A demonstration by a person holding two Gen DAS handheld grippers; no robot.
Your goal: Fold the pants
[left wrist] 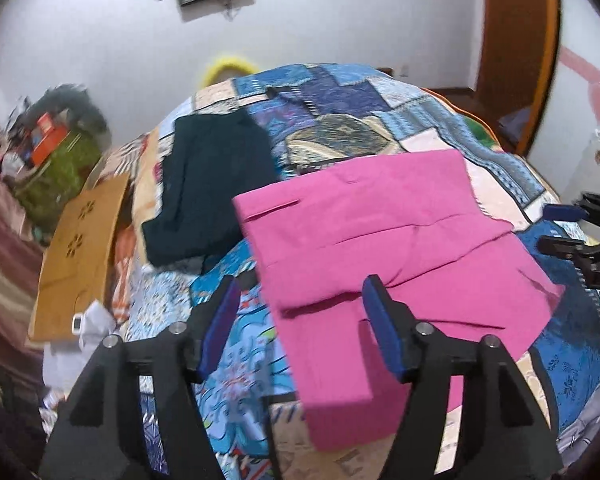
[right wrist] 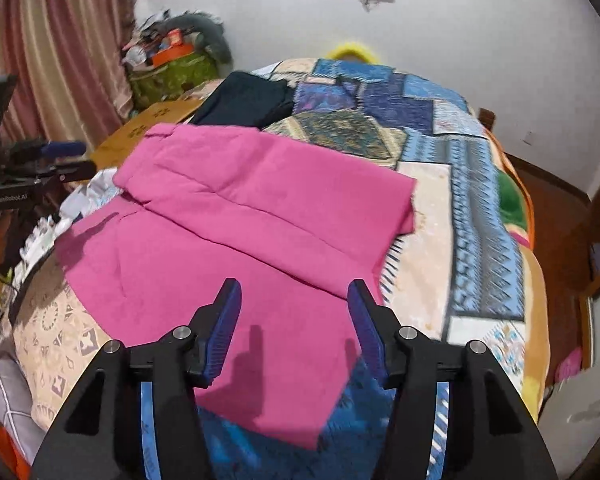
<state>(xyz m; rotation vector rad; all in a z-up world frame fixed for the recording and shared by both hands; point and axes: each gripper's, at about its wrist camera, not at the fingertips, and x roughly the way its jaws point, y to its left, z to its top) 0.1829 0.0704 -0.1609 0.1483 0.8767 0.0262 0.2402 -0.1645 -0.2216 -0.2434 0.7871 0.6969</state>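
Pink pants (left wrist: 380, 240) lie folded over on the patchwork bedspread (left wrist: 340, 100), the upper layer laid across the lower one. My left gripper (left wrist: 300, 286) is open above the pants' near left edge, nothing between its blue pads. It also shows at the left edge of the right wrist view as the left gripper (right wrist: 70, 158). Over the near part of the pink pants (right wrist: 240, 220), my right gripper (right wrist: 294, 285) hangs open, and no cloth is pinched. In the left wrist view the right gripper (left wrist: 560, 230) shows at the far right, beside the pants.
A dark folded garment (left wrist: 212, 184) lies beyond the pants, toward the far left of the bed. A brown cardboard sheet (left wrist: 80, 256) leans at the bed's left side. A green bag with clutter (left wrist: 60, 168) and a curtain (right wrist: 60, 60) stand further left. A wooden door frame (left wrist: 520, 60) is at right.
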